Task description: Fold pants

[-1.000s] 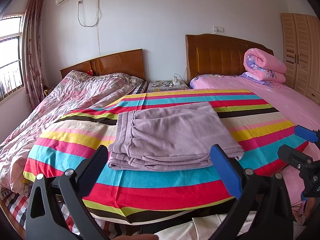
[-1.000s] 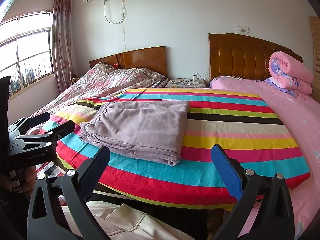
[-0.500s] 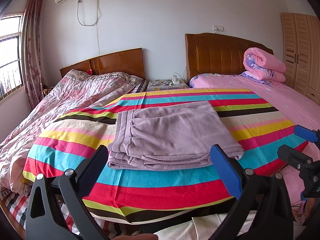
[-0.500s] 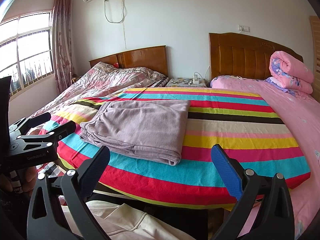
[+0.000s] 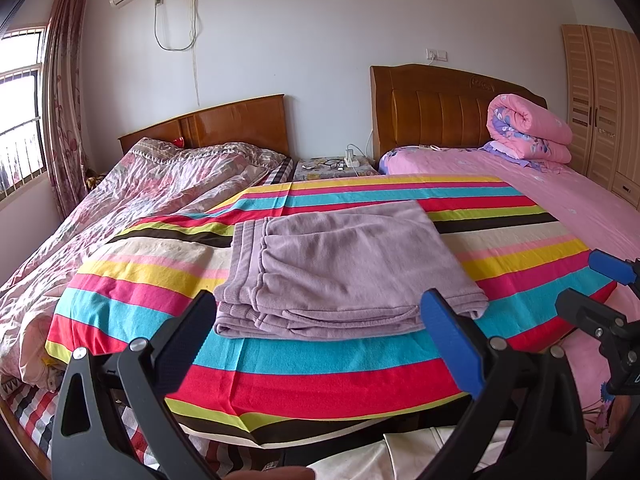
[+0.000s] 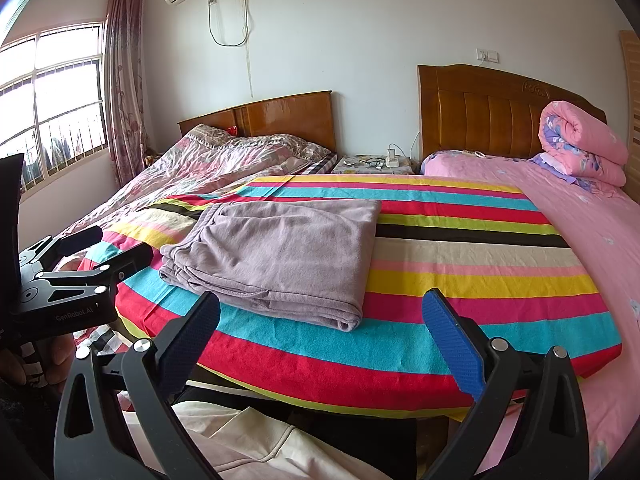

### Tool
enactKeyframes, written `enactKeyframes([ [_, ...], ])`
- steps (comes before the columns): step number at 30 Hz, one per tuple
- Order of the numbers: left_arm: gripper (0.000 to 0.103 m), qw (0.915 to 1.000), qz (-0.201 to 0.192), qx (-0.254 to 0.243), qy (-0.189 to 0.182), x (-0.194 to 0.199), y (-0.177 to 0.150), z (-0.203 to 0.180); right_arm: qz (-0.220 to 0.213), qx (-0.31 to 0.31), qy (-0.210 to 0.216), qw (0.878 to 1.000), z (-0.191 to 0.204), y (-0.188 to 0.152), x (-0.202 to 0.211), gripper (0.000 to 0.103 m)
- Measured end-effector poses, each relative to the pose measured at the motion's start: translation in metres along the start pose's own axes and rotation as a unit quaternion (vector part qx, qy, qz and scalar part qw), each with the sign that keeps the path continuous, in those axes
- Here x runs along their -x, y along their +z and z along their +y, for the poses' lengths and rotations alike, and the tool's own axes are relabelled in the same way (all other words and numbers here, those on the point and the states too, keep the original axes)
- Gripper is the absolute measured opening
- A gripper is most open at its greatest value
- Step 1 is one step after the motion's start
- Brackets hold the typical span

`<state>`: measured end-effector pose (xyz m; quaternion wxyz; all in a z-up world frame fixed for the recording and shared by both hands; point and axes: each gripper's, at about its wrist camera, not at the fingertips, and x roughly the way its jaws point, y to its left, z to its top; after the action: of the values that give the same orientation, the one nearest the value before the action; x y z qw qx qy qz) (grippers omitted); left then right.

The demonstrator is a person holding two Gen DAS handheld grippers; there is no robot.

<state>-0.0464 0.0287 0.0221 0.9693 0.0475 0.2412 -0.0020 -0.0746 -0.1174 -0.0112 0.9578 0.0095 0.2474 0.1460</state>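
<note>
Now, folded pants (image 5: 344,276) centred on striped sheet (image 5: 320,364), both tools (image 5: 320,320) (image 6: 320,320) open, empty, short of near edge

Mauve pants (image 5: 344,268) folded into a flat stack on striped sheet (image 5: 320,364) over the bed, waistband at left. Left hand-held gripper (image 5: 324,332) wide apart, empty, just short of the pants' near edge. Right hand-held gripper (image 5: 600,284) at right edge, also spread, clear of the cloth. Rolled pink quilt (image 5: 528,130) by far headboard.

Both grippers, left (image 5: 320,320) and right (image 6: 320,320), are black frames with silver screws. Their fingers (image 5: 450,330) carry blue ribbed pads. The left one reads "GenRobot.AI".
</note>
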Motion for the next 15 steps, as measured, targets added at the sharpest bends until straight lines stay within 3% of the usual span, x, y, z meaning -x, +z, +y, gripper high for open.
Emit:
enactKeyframes([
  [15, 0.102, 0.9999, 0.005, 0.008, 0.014, -0.0029, -0.0067, 0.003, 0.001, -0.004, 0.002, 1.0, -0.0013, -0.0019, -0.0006, 0.098],
])
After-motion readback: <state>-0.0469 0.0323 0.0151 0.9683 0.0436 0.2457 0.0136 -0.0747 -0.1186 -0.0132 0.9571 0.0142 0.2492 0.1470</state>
